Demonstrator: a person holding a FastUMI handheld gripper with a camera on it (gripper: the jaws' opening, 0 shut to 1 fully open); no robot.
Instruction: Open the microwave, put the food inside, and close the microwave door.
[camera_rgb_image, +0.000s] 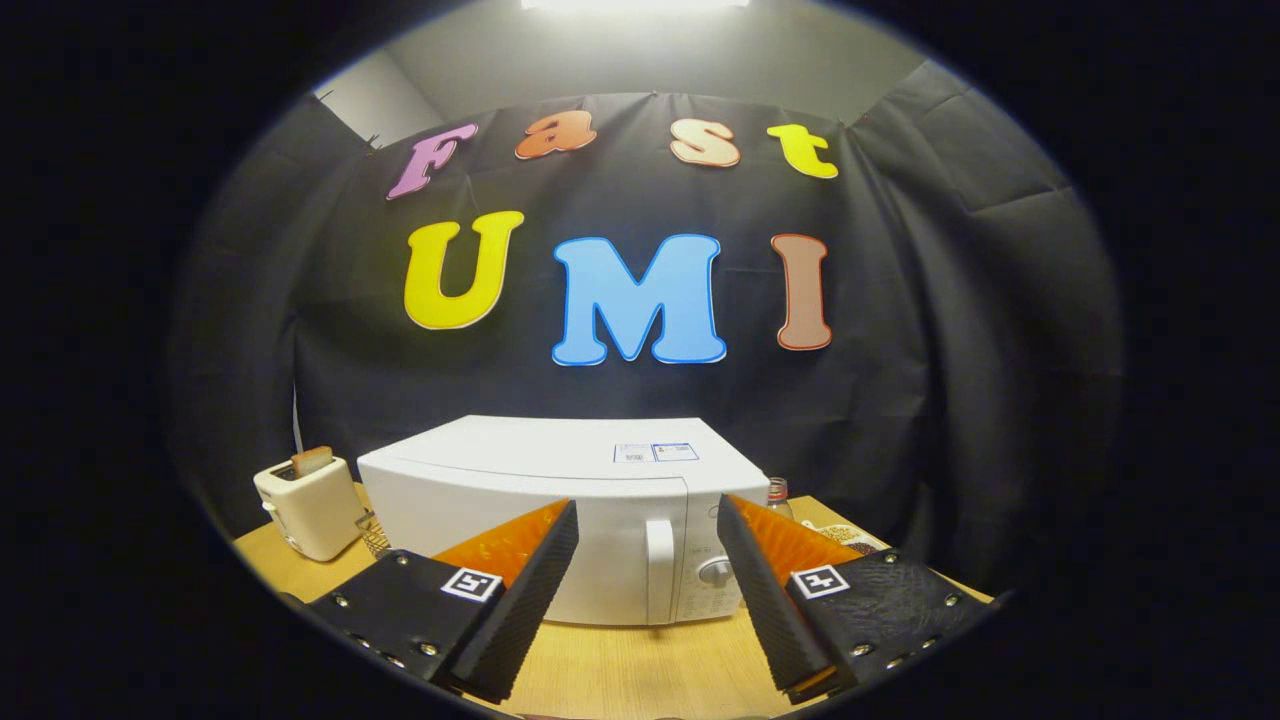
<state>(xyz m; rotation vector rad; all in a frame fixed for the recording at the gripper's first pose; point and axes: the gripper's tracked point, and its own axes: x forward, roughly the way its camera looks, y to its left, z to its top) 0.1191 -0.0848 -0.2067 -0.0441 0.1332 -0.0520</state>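
The gripper (648, 520) has its two fingers spread wide and it holds nothing. Between the fingers, a little beyond their tips, I see the vertical door handle (659, 570) of the microwave (560, 500). The door is closed, so I judge that the step in hand is the first one, opening it. To do this well, the fingers should go straight forward with the handle kept in the middle of the gap, then close on the handle or hook one finger behind it. The pull should follow the swing of the door, because a straight pull may drag the light microwave over the table (620, 670). The hinge seems to be on the far side from the handle, but I cannot tell this for sure.

The table is pale wood and the microwave stands on it, square to the gripper. The round knob (716, 571) sits just beside the handle. A small toaster (308, 505) with a slice of bread (312, 460) in it stands beside the microwave, and this bread may be the food. On the other side, behind the microwave's corner, stand a small bottle (777, 492) and something flat that I cannot identify. Behind all this hangs the black cloth wall, and above it a bright lamp (634, 4)
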